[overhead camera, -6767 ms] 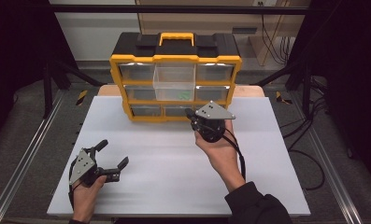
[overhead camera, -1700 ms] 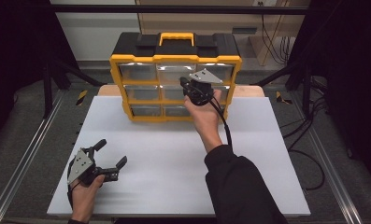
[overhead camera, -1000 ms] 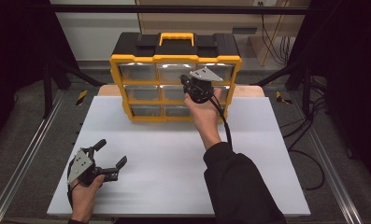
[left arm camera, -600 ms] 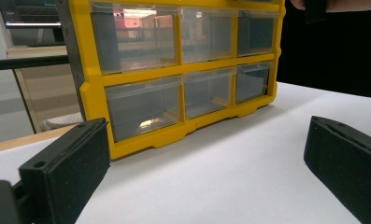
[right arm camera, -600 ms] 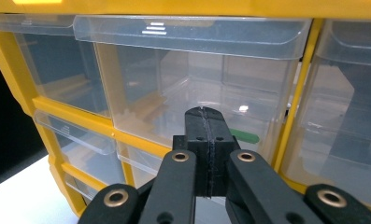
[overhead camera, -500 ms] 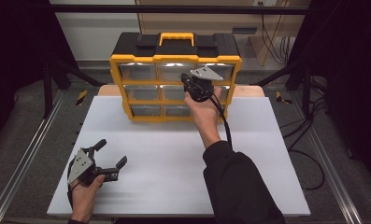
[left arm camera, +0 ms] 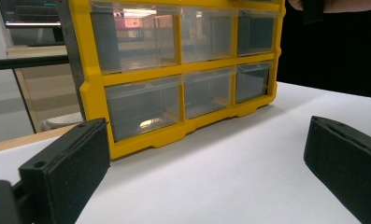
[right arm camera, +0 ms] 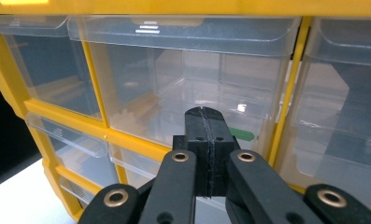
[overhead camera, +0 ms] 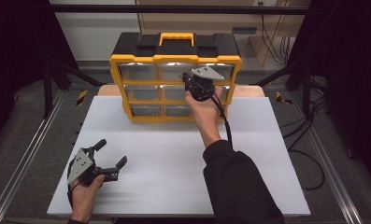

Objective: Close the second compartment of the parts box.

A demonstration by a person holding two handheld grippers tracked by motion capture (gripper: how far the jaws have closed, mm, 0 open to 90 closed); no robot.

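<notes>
At the far edge of the white surface [overhead camera: 174,158] stands a yellow drawer cabinet [overhead camera: 174,86] with a black top and yellow handle, three rows of clear drawers facing the person. Right gripper [overhead camera: 189,83] held up against the cabinet front, at the middle row. In the right gripper view its fingers [right arm camera: 205,135] are pressed together, flat against each other, nothing between them; tips sit right at the front of a clear middle drawer [right arm camera: 192,84], contact with the plastic hard to confirm. A small green piece [right arm camera: 243,135] shows through that drawer, just past the fingertips. Person's right forearm in a dark sleeve [overhead camera: 239,182] reaches across the surface.

Left gripper [overhead camera: 112,157] rests low at the near left corner of the surface, well apart from the cabinet. Fingers [left arm camera: 66,168] spread wide, nothing between them; in the left gripper view they frame bare surface and the cabinet's lower drawers beyond.
</notes>
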